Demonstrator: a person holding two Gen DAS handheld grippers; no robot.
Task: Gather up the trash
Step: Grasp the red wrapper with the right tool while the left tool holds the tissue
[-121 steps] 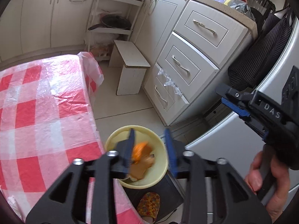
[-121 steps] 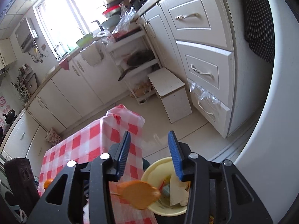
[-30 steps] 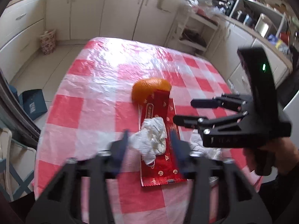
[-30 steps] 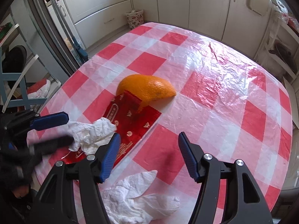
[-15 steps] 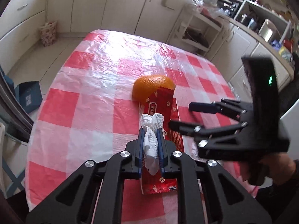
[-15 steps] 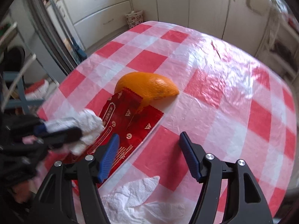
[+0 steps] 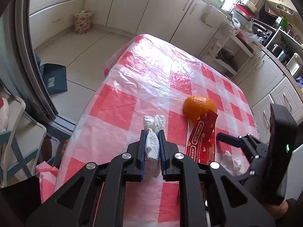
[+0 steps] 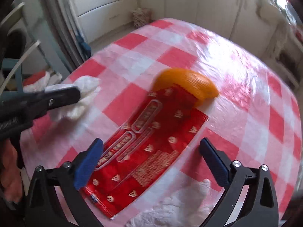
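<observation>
your checked table (image 7: 117,104) carries a red wrapper (image 8: 149,143) overlapping an orange peel (image 8: 185,83). your right gripper (image 8: 150,157) is opening over the wrapper; your left gripper (image 7: 152,147) pinches a tissue (image 7: 151,143).

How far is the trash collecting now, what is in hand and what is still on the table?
In hand: the left gripper is shut on a crumpled tissue. Left: the red wrapper, the orange peel and another tissue lie on the checked table. The right gripper is opening above the wrapper, holding nothing.
</observation>
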